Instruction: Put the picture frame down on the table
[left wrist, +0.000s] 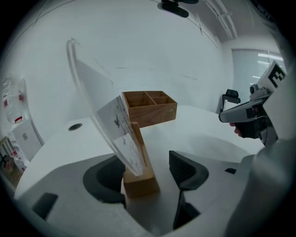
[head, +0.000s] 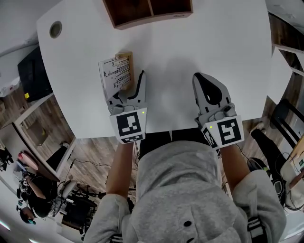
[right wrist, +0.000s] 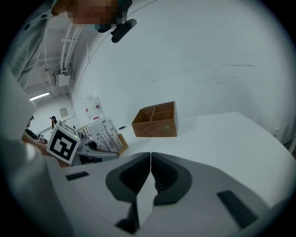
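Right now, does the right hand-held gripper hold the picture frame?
No, the right hand-held gripper has its jaws together on nothing, and the picture frame stands on the table apart from it.

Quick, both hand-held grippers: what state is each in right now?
Left hand-held gripper: open; the picture frame stands between its jaws, unclamped.
Right hand-held gripper: shut, holding nothing.

Head cam's looking steeply down on the worktop (head: 190,71). My left hand-held gripper (head: 126,89) and right hand-held gripper (head: 199,79) cams ride low, close behind the jaws, facing across it. All three catch the box (head: 148,12).
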{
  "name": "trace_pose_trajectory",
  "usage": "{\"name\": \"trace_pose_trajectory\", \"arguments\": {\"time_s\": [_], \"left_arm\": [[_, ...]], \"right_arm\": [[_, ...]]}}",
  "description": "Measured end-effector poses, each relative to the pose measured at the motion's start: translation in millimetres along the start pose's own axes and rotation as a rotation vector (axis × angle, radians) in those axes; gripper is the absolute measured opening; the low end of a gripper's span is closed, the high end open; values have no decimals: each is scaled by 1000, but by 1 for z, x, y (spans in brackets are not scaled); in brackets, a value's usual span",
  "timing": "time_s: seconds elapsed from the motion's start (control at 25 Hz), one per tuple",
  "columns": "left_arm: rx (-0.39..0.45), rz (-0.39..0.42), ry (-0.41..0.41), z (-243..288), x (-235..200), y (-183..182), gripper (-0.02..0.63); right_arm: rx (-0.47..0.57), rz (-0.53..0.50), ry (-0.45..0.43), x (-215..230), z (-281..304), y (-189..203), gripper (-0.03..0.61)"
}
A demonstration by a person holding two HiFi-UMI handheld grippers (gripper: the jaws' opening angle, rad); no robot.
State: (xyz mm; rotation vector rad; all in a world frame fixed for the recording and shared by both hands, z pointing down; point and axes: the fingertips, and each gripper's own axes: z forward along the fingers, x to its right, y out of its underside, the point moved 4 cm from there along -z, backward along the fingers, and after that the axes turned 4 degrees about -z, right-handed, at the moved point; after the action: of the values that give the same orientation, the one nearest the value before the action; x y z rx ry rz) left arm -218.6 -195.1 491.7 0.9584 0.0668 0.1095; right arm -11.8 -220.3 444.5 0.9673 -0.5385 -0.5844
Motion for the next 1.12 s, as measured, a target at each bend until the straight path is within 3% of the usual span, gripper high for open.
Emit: {"name": "trace_pose_trajectory", "arguments": {"time_s": [0.36,0.56,0.96,1.12], "left_arm": [[-56,-57,-68,-31,-3,7,284],[-46,-90,-125,-53,-4,-4,285],[-2,-117,-135,-105,31,-29,281],[30,-101,-107,-113,47,-44,228]], "right_arm": [[19,-41,-9,8,-21,-16,26],[45,-45,-24,21,-34,-31,26],[68,0,23,61,-84,-42,26],[84,7,27,66,-99,-45,26]]}}
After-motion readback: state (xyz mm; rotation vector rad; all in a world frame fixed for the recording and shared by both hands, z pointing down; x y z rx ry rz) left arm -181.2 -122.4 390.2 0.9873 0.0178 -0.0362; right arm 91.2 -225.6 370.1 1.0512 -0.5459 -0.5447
